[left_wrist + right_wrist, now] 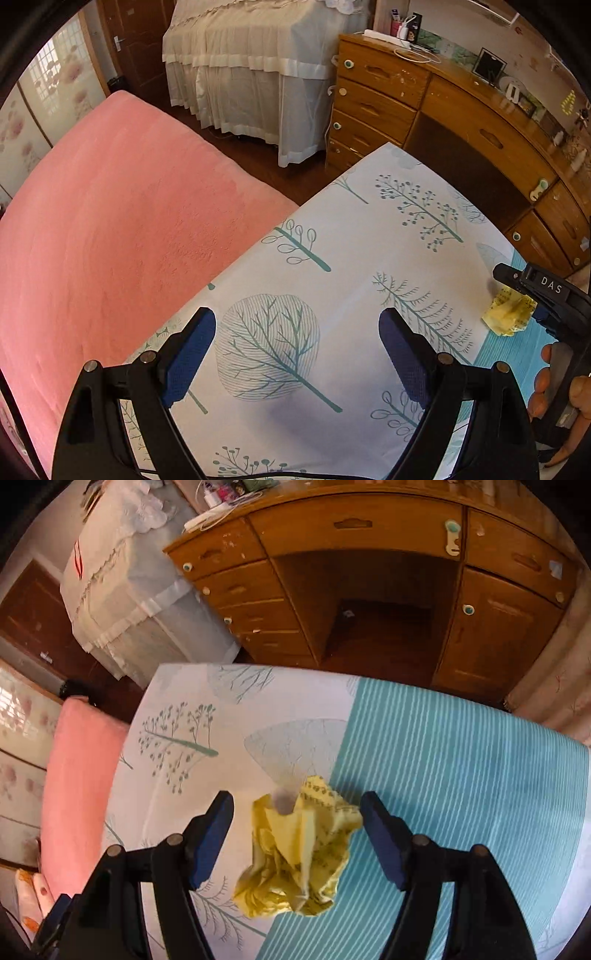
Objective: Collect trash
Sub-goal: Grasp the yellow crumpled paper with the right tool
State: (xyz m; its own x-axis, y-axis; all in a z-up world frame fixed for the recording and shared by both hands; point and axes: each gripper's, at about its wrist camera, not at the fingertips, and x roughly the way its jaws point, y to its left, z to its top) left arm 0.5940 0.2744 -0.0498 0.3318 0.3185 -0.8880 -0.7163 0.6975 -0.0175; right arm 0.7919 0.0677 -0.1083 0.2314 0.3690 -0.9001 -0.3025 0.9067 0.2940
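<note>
Your right gripper (297, 843) hangs tilted steeply down over the crumpled yellow printed wrapper (295, 853), which lies on the tree-patterned white and teal-striped tablecloth (461, 775), right on the seam where the white print meets the stripes. From the right wrist view the wrapper sits squarely between the two blue-padded fingers (212, 843), its longer run heading from the far upper right toward the near lower left, so roughly along the line your gripper points and across the gap only by its narrower width. The jaws stand wide, with bare cloth showing between each pad and the paper; neither pad touches it and nothing is held. Whether the tips have reached the cloth cannot be told from here. Your left gripper (297, 358) is also spread wide and empty, over the white printed part of the cloth beside the pink plush bedcover (110, 221). In its view the wrapper (508, 314) lies well off to the right, tucked against the black body of the right gripper (546, 295). The right hand is plainly the nearer, and the pick looks to be its job: lower and close across the crumple.
</note>
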